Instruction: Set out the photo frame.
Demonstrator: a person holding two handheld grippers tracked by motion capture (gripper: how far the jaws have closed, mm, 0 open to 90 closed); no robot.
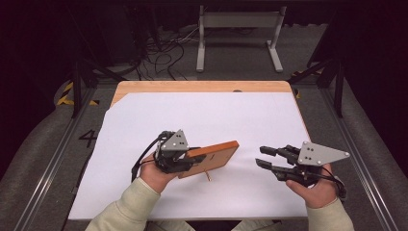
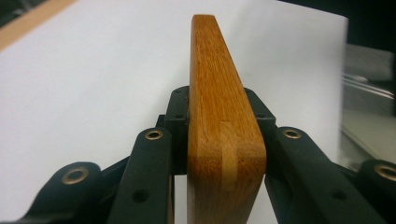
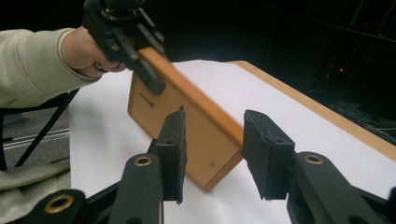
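In the high view, the left gripper [image 1: 185, 161] is clamped on the near end of a flat wooden board [image 1: 216, 156], which sticks out from the jaws toward three o'clock and hangs tilted above the white sheet [image 1: 202, 115] that covers the wooden table [image 1: 202, 86]; a small thin peg [image 1: 208, 176] pokes down from the board's underside at about six o'clock. The right gripper [image 1: 262, 157] sits at the board's three o'clock, well apart from it, jaws standing apart with nothing between them, pointing toward nine o'clock. In the left gripper view, the board [image 2: 219, 121] stands on edge right between the two black jaws, its rounded, varnished orange-brown edge running off toward twelve o'clock, with a paler inlaid strip in the end grain; both pads press its faces. In the right gripper view, the board [image 3: 187, 126] lies beyond the open jaws at about eleven o'clock, a smooth rectangular slab with rounded corners, a small dark mark near one end and a tiny hole near the other. The left gripper [image 3: 140, 60] grips its top edge at ten o'clock, held by a hand [image 3: 81, 51] in a pale ribbed sleeve [image 3: 28, 65].
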